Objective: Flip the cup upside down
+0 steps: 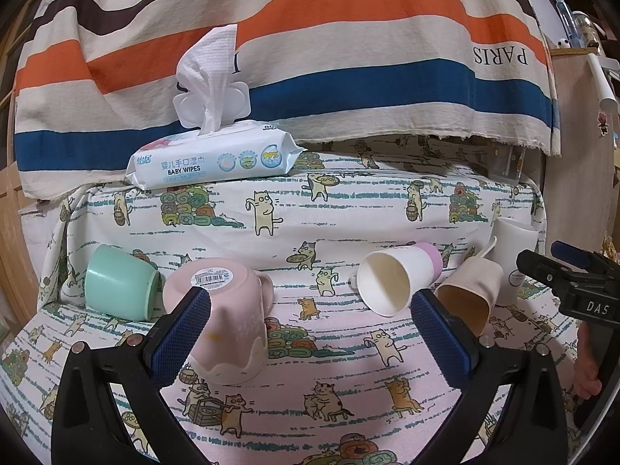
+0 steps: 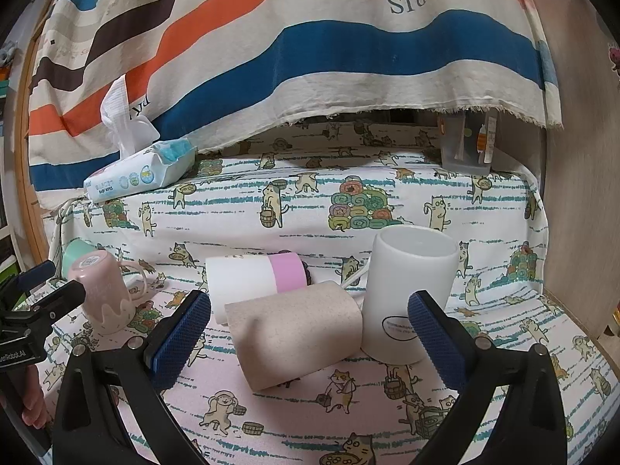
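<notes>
A pink mug (image 1: 228,321) stands upside down on the cat-print cloth, barcode label on its base; it also shows in the right wrist view (image 2: 106,294). My left gripper (image 1: 310,333) is open, its left finger (image 1: 182,333) just beside the mug, nothing held. A white-and-pink cup (image 1: 395,279) and a beige cup (image 1: 471,294) lie on their sides. In the right wrist view my right gripper (image 2: 310,333) is open, with the beige cup (image 2: 298,333) lying between its fingers, apart from both. A white cup (image 2: 407,290) stands upside down beside it.
A mint green cup (image 1: 116,283) lies on its side at the left. A pack of baby wipes (image 1: 209,155) sits on the raised ledge behind, under a striped hanging cloth (image 1: 310,58). A wooden panel (image 2: 581,193) borders the right side.
</notes>
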`<state>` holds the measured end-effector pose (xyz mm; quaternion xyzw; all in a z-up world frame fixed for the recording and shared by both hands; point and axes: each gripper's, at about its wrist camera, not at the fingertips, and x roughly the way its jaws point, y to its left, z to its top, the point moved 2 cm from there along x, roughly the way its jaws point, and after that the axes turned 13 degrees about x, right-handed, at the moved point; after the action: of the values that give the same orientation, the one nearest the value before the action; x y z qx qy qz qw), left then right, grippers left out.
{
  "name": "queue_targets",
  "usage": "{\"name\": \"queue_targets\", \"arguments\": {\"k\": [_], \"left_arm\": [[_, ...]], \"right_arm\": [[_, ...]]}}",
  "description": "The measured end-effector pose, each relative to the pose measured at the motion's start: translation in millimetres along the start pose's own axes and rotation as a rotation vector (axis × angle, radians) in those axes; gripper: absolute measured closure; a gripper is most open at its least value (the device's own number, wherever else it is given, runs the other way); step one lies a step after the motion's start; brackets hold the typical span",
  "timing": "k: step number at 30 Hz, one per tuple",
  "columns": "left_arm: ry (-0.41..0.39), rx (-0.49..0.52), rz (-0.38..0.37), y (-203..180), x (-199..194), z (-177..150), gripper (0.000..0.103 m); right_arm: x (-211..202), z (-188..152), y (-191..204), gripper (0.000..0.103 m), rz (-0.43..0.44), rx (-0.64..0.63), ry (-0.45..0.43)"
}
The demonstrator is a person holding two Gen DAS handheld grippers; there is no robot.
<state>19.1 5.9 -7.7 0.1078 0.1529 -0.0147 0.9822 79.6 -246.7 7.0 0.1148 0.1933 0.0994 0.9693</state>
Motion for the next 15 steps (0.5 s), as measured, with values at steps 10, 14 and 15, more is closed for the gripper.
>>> {"name": "queue_targets", "arguments": {"k": [10, 14, 15], "left_arm": [[0.001, -0.002, 0.001, 0.1, 1.1, 0.9, 0.000], [0.001, -0.001, 0.002, -0.4, 1.0, 1.0, 0.000], [0.001, -0.001, 0.002, -0.4, 1.0, 1.0, 0.000]], "right_arm": [[1.1, 0.1, 0.1, 0.001, 0.002, 0.005, 0.010], [0.8, 0.7, -0.5, 0.001, 0.000, 0.012, 0.012], [0.9, 0.8, -0.6, 0.001, -0.001, 0.012, 0.010]]}}
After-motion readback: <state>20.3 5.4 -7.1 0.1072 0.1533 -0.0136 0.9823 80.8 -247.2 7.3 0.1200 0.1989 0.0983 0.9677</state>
